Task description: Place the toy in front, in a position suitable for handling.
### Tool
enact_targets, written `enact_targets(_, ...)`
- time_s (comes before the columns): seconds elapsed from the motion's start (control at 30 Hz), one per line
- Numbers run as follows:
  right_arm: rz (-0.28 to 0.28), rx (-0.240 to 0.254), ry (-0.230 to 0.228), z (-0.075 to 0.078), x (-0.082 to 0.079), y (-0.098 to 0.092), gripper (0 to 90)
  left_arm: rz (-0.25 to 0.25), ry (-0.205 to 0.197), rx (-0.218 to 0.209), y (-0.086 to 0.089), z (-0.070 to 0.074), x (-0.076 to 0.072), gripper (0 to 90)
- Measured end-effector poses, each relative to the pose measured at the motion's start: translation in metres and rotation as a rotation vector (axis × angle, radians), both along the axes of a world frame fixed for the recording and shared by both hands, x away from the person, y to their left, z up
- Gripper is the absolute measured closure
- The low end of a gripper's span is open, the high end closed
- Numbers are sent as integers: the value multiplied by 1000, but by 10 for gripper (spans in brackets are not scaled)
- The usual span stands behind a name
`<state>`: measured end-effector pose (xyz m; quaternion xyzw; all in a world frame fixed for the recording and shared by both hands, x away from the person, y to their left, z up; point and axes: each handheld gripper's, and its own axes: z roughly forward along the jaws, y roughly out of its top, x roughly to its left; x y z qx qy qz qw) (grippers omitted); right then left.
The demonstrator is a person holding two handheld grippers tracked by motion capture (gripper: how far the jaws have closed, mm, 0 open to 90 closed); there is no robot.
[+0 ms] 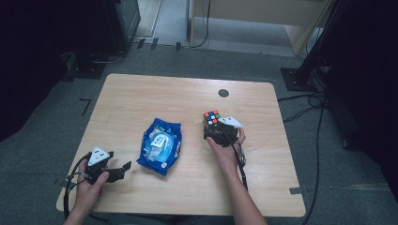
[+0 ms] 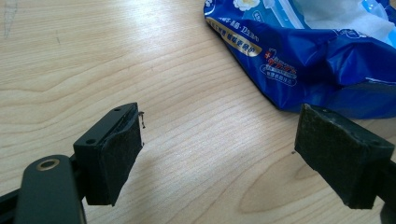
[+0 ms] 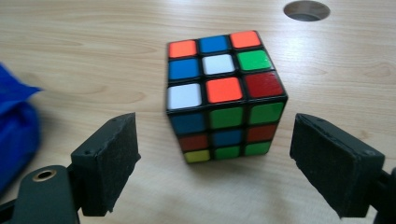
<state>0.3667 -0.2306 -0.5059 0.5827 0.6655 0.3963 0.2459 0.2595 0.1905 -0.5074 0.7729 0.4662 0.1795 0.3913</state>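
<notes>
A scrambled puzzle cube (image 1: pixel 211 118) (image 3: pixel 224 95) stands on the wooden table (image 1: pixel 141 93), right of centre. My right gripper (image 1: pixel 213 133) (image 3: pixel 215 165) sits just short of it, jaws open, the cube ahead of the pads and untouched. A blue snack bag (image 1: pixel 161 146) (image 2: pixel 308 42) lies crumpled in the middle of the table. My left gripper (image 1: pixel 123 169) (image 2: pixel 219 158) rests low at the front left, open and empty, pointing toward the bag's near corner.
A round cable hole (image 1: pixel 223 93) (image 3: pixel 306 10) is set in the table beyond the cube. Cables trail from both grippers over the front edge. Dark stands and cables crowd the floor right of the table.
</notes>
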Motion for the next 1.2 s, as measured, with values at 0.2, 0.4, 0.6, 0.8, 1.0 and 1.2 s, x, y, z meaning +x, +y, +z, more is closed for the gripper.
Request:
enact_targets(0.2, -12, -73, 0, -6, 16, 4, 241, 0, 4, 30, -3, -3, -1, 151)
enact_targets(0.4, 14, -110, 11, -8, 19, 8, 344, 4, 12, 26, -2, -5, 0, 151)
enact_targets(0.6, 41, -93, 8, 1, 4, 3, 345, 9, 19, 27, -2, -5, 0, 151)
enact_targets(0.8, 100, -94, -10, 13, -36, 1, 346, 2, 18, 48, -4, -6, 1, 151)
enact_targets(1.0, 145, -82, -6, 12, -80, -3, 345, 8, 22, 29, -3, -5, 1, 151)
enact_targets(1.2, 194, -121, -8, 4, -113, 1, 345, 8, 16, 13, -1, -4, 0, 152)
